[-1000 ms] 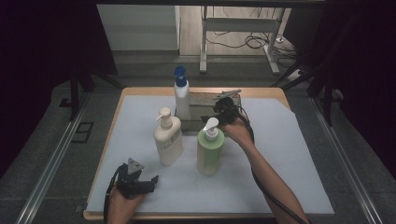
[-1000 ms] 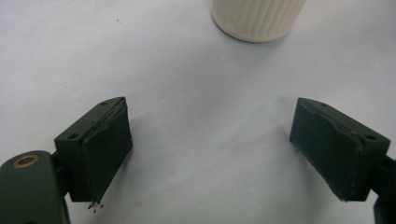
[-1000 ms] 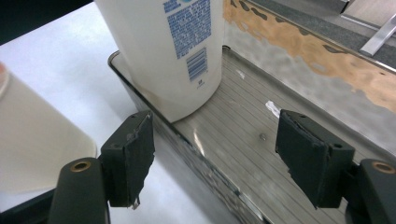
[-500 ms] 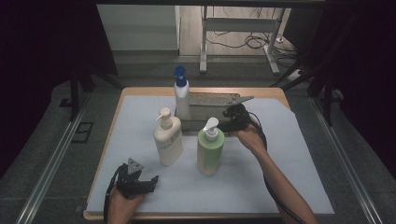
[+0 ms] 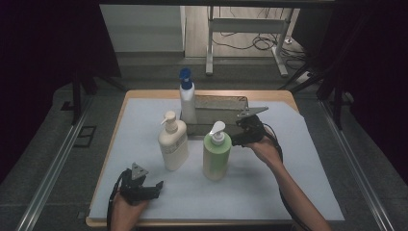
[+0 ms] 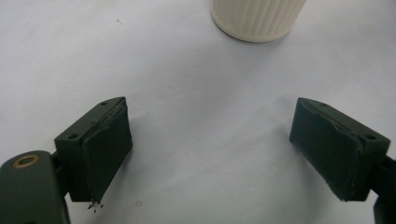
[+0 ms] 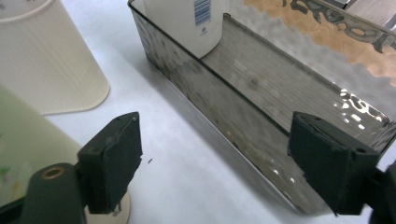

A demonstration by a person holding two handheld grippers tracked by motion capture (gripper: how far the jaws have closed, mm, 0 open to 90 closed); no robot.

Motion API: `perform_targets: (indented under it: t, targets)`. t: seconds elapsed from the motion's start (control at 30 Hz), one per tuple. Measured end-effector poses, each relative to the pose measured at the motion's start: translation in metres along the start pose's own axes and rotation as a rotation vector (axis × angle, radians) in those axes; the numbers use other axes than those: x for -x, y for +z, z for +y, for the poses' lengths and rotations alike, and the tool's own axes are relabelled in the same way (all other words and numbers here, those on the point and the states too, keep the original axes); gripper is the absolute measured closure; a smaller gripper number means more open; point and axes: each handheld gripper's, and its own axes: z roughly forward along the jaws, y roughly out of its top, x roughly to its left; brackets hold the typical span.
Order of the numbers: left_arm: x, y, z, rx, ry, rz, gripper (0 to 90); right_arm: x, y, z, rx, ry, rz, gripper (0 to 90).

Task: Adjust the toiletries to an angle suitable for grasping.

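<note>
Overhead, the high view lays out the whole white-covered tabletop [image 5: 308,192]: a tall green pump bottle with a white dispenser head [image 5: 216,155], a cream ribbed pump bottle [image 5: 172,144] to its left, and behind them a smoky transparent rectangular tray [image 5: 226,103] holding a white bottle with a blue cap [image 5: 187,101] at its left end. The right claw [image 5: 236,140] hangs just right of the green pump bottle, between it and the tray's near wall, while the left claw [image 5: 153,185] rests low near the front edge, in front of the cream bottle.

The right gripper view adds the close detail: the right claw [image 7: 219,161] is spread wide with nothing between its pads, the green bottle [image 7: 28,154] beside its left jaw, the tray's wall [image 7: 224,121] ahead, and a barcode on the white bottle [image 7: 196,23].

The left gripper view shows the left claw [image 6: 210,144] equally wide, over bare cover, the cream bottle's base [image 6: 257,18] well ahead.
</note>
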Motion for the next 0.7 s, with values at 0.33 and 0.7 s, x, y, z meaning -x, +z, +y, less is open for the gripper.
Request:
perform_targets:
  t: [0.33,0.7]
  targets:
    - [0.000,0.000,0.000,0.000,0.000,0.000,12.3,-0.005,-0.013,-0.013,-0.009,-0.011,0.010,15.1]
    - [0.000,0.000,0.000,0.000,0.000,-0.001,12.3,-0.012,-0.026,-0.028,-0.015,-0.024,0.018,15.1]
